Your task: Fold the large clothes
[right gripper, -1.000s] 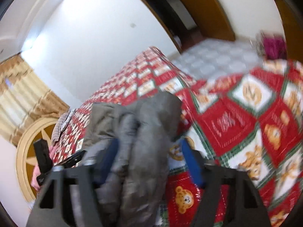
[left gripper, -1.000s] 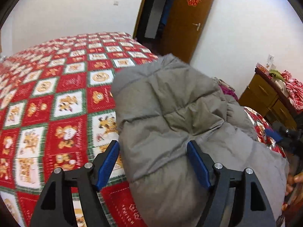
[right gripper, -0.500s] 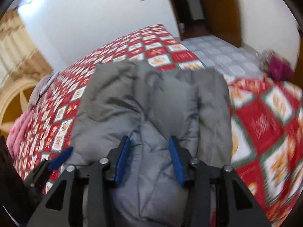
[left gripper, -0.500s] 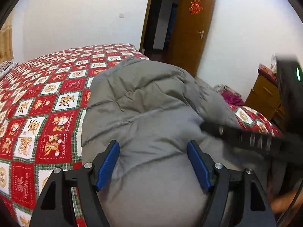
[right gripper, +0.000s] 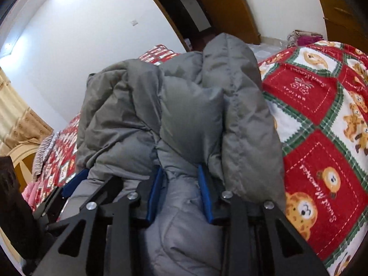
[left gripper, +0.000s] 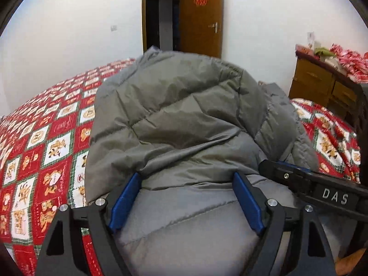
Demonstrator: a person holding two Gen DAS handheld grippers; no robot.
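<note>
A grey quilted puffer jacket lies bunched on the bed, over its red patterned cover. Its upper part is folded back over the lower, and padded folds stand up in thick ridges.

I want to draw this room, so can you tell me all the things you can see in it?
puffy jacket: one, grey, bunched on the bed
bedspread: one, red, white and green with bears, covering the bed
door: one, brown, open, at the back wall
dresser: one, brown wood, right of the bed, red things piled on top
curtain: one, beige, far left
left gripper: one, black with blue pads, open around the jacket
right gripper: one, black with blue pads, pinching a jacket fold
</note>
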